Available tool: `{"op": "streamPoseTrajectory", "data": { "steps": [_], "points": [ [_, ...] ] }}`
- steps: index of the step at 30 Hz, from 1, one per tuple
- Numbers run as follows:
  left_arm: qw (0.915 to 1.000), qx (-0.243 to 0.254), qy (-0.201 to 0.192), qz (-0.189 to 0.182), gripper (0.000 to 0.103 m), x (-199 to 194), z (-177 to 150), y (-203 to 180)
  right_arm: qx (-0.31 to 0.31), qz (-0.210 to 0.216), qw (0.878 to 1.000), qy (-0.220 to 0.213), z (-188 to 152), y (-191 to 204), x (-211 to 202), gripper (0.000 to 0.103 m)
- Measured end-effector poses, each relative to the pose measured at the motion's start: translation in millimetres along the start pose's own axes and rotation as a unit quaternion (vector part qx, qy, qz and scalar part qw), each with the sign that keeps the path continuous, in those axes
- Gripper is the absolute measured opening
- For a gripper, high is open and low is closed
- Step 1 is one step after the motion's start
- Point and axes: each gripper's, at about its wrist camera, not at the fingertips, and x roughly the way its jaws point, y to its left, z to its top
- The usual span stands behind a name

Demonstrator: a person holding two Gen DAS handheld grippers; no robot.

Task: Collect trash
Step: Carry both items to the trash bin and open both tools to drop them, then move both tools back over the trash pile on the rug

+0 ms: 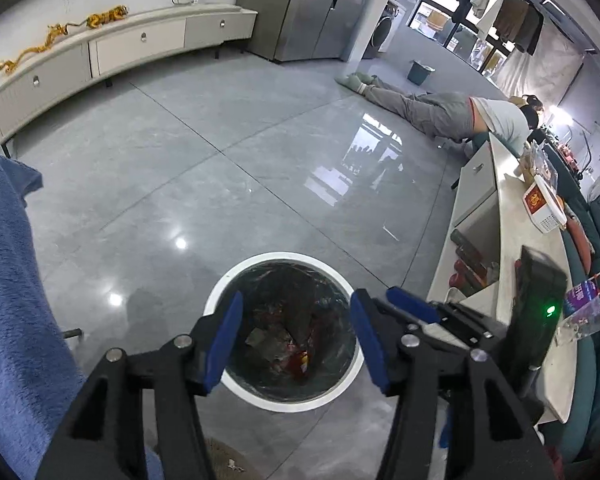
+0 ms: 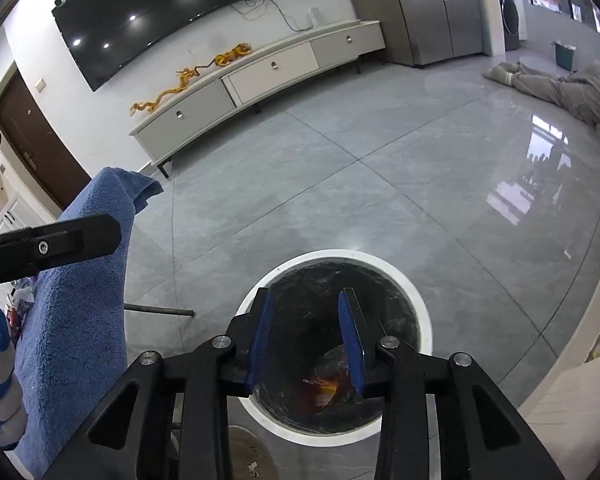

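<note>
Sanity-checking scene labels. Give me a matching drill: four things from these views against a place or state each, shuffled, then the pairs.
Things:
1. trash bin
2. blue towel
3. left gripper
4. red and white box

Places or states:
A. on the counter at the right
B. open and empty, above the bin
C. on the floor, lined with a dark bag, wrappers inside
D. draped at the left

Pairs: 1-C, 2-D, 3-B, 4-A

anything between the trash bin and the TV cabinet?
Nothing: both wrist views show only bare grey floor tile between the white-rimmed trash bin and the TV cabinet. The blue towel hangs off to the side.
</note>
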Motion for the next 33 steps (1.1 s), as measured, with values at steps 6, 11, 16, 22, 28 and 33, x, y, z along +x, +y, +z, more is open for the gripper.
{"op": "streamPoseTrajectory", "data": {
  "steps": [6,11,16,22,28,33],
  "points": [
    [0.9983,0.018,-0.046,0.031,0.054,-45,-7,-7,-0.006,-0.004,0.999,-0.038,8,4,-30,0.035],
    [0.9931,0.03,-0.104,0.046,0.054,-100,-16,-9,-0.019,-0.005,0.997,-0.079,9,24,-76,0.035],
    [0.9876,0.041,-0.139,0.06,0.054,-153,-31,-7,-0.044,0.001,0.992,-0.119,11,54,-121,0.036],
    [0.9791,0.044,-0.179,0.086,0.054,-218,-64,13,-0.082,0.009,0.983,-0.161,17,95,-168,0.037],
    [0.9654,0.004,-0.224,0.134,0.054,-289,-120,72,-0.127,0.019,0.976,-0.177,16,143,-195,0.039],
    [0.9501,-0.053,-0.246,0.185,0.054,-339,-181,137,-0.151,0.039,0.971,-0.18,14,180,-207,0.041]
  ]
}}
